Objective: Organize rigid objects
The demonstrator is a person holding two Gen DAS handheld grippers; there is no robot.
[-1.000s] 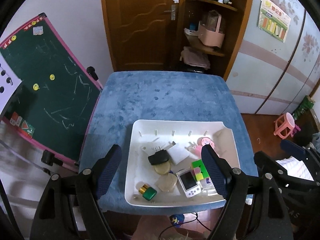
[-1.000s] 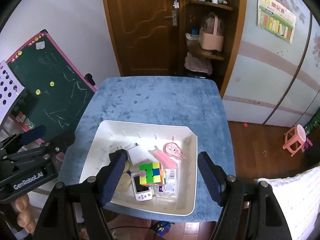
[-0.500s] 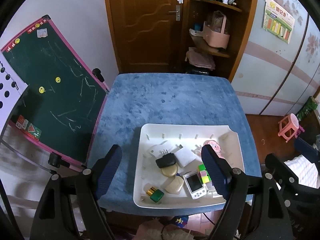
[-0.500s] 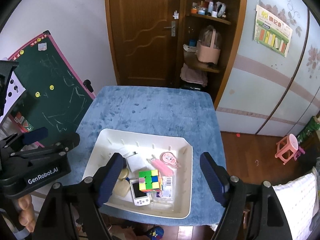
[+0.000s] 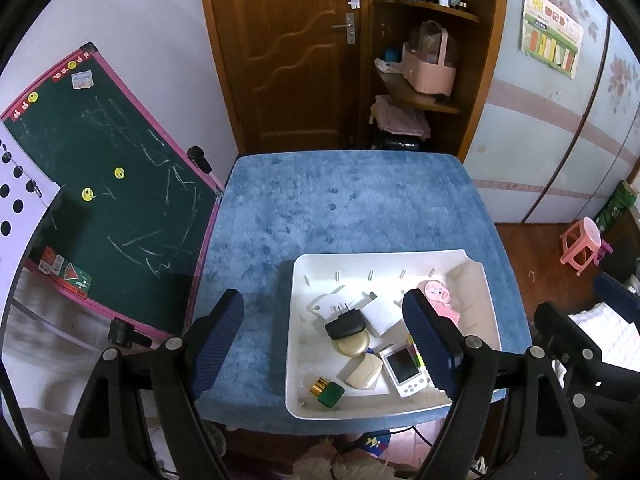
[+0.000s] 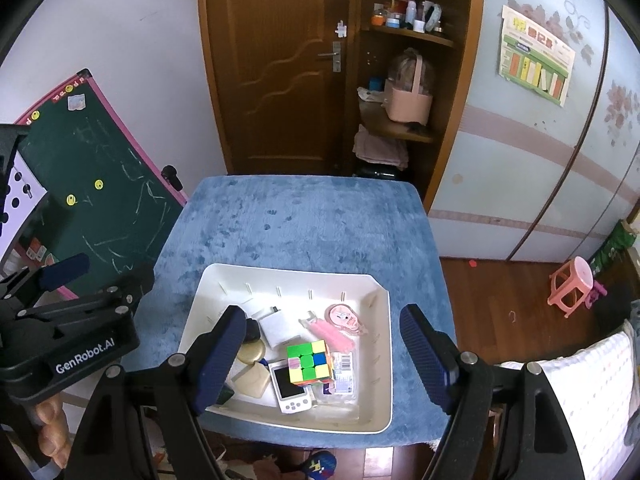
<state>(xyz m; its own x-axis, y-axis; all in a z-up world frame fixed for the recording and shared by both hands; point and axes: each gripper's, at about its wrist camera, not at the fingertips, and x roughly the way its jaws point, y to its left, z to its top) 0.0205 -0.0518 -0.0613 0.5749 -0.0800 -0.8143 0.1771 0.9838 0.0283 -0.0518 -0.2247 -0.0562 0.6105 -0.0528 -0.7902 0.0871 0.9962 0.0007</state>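
Change: right gripper [image 6: 322, 354] is sitting higher than a second ago, its jaws having just been opening, grasping nothing.
Left gripper [image 5: 324, 338]: jaws are standing released.
Objects: cube [image 6: 310, 362], handheld [image 6: 292, 388], charger [image 5: 344, 326] are lying in white tray [image 6: 382, 360] on blue counter [image 6: 304, 224].
Surroundings: chalkboard [image 5: 104, 184] is leaning beside counter.

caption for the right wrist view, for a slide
Open right gripper above a white tray of small items, puzzle cube on top, on a blue table.
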